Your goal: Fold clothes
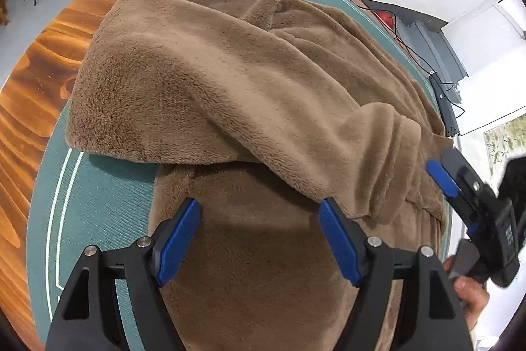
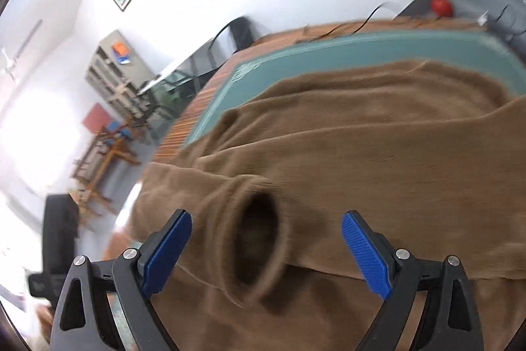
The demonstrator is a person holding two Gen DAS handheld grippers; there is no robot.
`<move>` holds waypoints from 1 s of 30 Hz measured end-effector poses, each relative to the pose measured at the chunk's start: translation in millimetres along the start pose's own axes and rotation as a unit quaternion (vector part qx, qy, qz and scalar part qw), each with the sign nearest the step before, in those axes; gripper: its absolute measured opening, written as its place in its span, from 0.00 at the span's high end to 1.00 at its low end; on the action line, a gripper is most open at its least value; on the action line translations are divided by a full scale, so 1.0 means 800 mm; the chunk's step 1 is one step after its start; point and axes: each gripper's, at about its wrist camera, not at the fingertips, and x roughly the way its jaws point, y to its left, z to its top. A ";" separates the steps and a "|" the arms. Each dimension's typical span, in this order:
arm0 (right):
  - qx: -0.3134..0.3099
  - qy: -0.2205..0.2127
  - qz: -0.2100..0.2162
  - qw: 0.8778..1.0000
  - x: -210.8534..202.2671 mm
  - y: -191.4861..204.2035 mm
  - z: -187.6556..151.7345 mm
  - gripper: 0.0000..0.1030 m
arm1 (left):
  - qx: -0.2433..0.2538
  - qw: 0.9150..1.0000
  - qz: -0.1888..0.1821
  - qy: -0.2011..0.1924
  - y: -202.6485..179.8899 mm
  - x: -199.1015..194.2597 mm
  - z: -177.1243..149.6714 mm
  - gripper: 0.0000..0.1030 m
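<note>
Both claws, left [image 1: 259, 239] and right [image 2: 266, 249], are gaping wide over a brown fleece [image 1: 230, 81] lying on the surface [image 1: 42, 87]

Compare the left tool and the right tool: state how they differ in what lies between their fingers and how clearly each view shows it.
The left tool hangs open over a flat stretch of the brown fleece garment; the right tool hangs open around the sleeve cuff, whose dark opening faces the camera. The left tool's view is sharp; the right tool's is blurred. Both have blue pads on black fingers and grip nothing.
</note>
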 end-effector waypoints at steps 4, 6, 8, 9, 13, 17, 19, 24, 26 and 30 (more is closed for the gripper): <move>0.011 0.036 -0.009 0.999 0.041 -0.006 -0.003 0.08 | -0.004 1.000 -0.003 0.005 0.012 -0.001 -0.001 0.23; 0.013 0.048 -0.014 0.999 0.053 -0.007 -0.008 0.08 | -0.005 1.000 -0.004 0.006 0.018 -0.002 -0.003 0.23; 0.001 0.055 -0.032 0.998 0.060 0.000 -0.014 0.08 | -0.003 1.000 -0.004 0.008 0.019 -0.002 -0.003 0.23; -0.006 0.058 -0.040 0.998 0.063 0.004 -0.016 0.10 | -0.002 1.000 -0.004 0.010 0.020 -0.001 -0.004 0.23; -0.042 0.073 -0.059 0.995 0.075 0.019 -0.019 0.55 | 0.003 1.000 0.001 0.013 0.016 0.003 0.000 0.23; -0.045 0.079 -0.052 0.995 0.078 0.021 -0.021 0.78 | 0.004 1.000 0.002 0.015 0.016 0.005 0.004 0.23; -0.045 0.072 -0.045 0.995 0.069 0.023 -0.018 0.85 | 0.005 1.000 0.003 0.015 0.017 0.004 0.004 0.23; -0.048 0.032 -0.027 0.998 0.033 0.033 0.018 0.86 | 0.004 1.000 0.008 0.013 0.017 0.002 0.007 0.23; -0.052 0.013 -0.023 0.998 0.016 0.037 0.037 0.88 | 0.003 1.000 0.011 0.011 0.017 0.001 0.008 0.23; -0.046 -0.023 -0.038 0.998 -0.024 0.021 0.063 0.88 | -0.001 1.000 0.019 0.005 0.020 -0.002 0.013 0.23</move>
